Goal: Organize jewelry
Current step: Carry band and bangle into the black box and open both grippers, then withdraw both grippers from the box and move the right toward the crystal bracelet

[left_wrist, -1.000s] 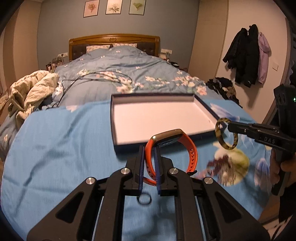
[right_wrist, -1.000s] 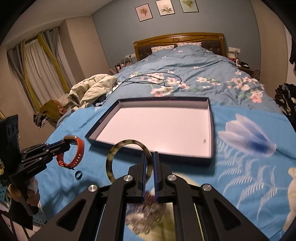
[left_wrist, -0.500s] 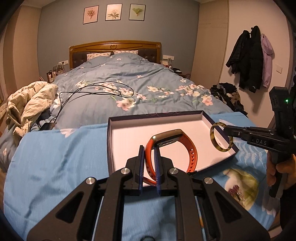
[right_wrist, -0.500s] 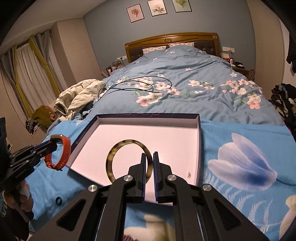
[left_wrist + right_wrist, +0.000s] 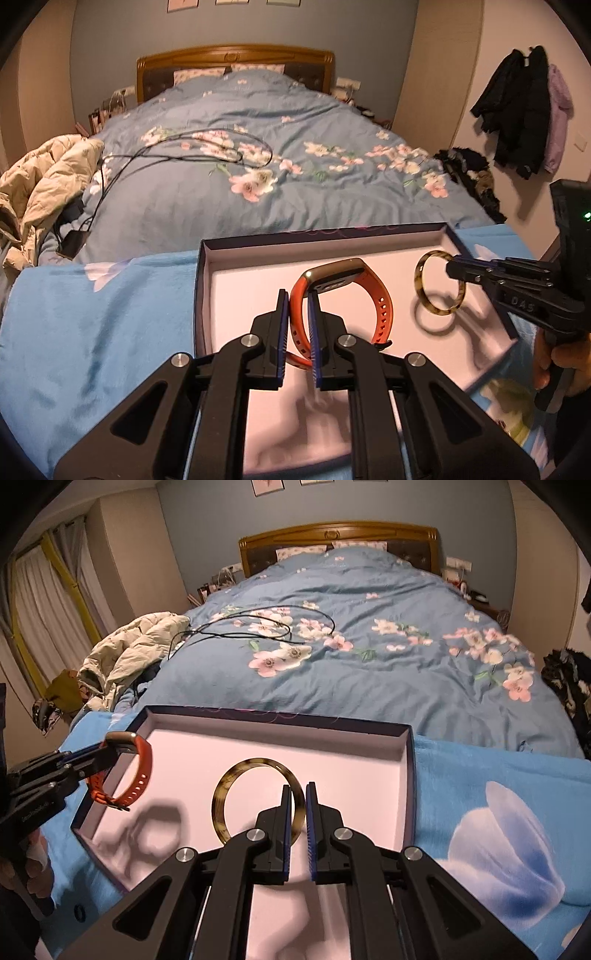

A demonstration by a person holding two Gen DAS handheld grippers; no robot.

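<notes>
My left gripper [image 5: 298,299] is shut on an orange wristband [image 5: 373,291] and holds it above the near left part of a shallow dark box with a pale pink floor [image 5: 236,291]. My right gripper [image 5: 296,794] is shut on a tortoiseshell bangle [image 5: 225,794] and holds it over the box [image 5: 354,771], casting a shadow on the floor. The bangle [image 5: 424,300] and right gripper [image 5: 456,271] show at the right of the left wrist view. The wristband [image 5: 142,771] and left gripper [image 5: 107,751] show at the left of the right wrist view.
The box lies on a bright blue flowered blanket [image 5: 92,325] at the foot of a bed. A small dark ring [image 5: 78,912] lies on the blanket near left. A black cable [image 5: 266,627] lies on the duvet. A beige jacket [image 5: 44,184] is heaped at left.
Both grippers have moved forward and down over the box, carrying the wristband and the bangle. The bangle now hangs close above the box floor.
</notes>
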